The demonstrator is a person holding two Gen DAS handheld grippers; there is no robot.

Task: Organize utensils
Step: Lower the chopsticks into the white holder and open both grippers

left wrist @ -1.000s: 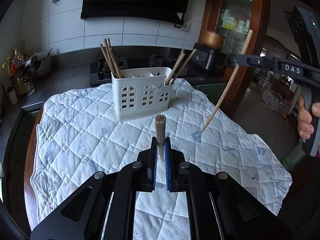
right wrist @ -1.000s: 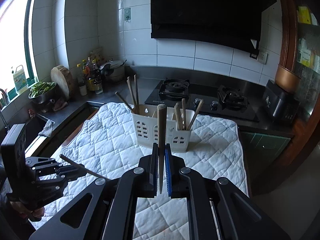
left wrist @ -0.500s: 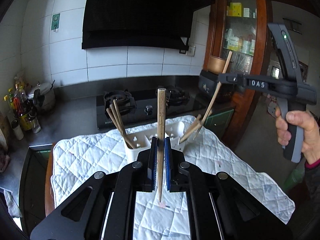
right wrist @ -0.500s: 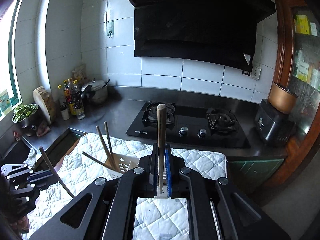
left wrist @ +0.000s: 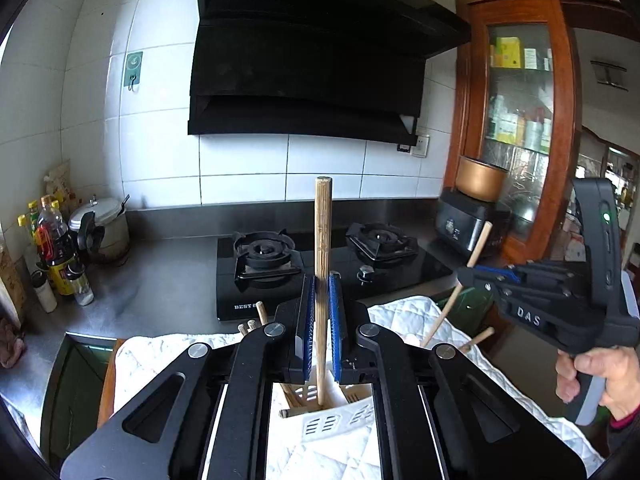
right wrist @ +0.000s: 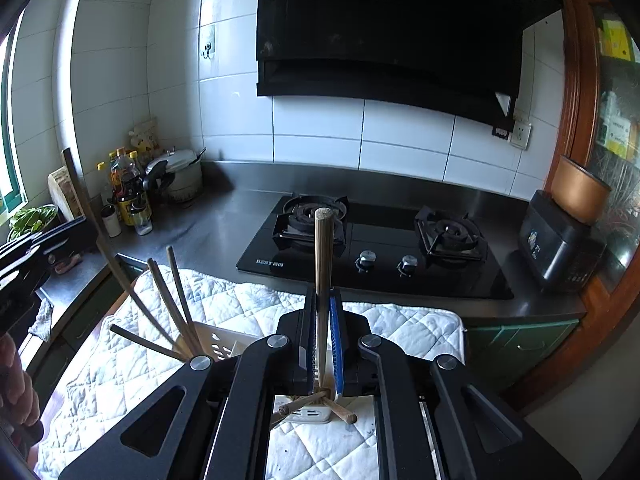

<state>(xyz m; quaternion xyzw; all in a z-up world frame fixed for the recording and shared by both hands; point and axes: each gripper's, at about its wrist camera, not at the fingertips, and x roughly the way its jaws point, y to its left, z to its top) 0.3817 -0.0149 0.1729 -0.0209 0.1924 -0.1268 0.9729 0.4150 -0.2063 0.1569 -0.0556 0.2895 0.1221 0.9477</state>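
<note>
The black left gripper (left wrist: 321, 320) hides most of the white slotted plastic utensil holder (left wrist: 332, 420) beneath it; which compartment its upright wooden chopstick (left wrist: 322, 264) enters cannot be told. In the right wrist view, the black right gripper (right wrist: 324, 340) likewise covers the holder's middle, and the frame edge crops the quilted white cloth (right wrist: 132, 364)

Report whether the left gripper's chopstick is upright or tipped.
Upright: the chopstick stands vertical in the left gripper, tip inside the white holder.
</note>
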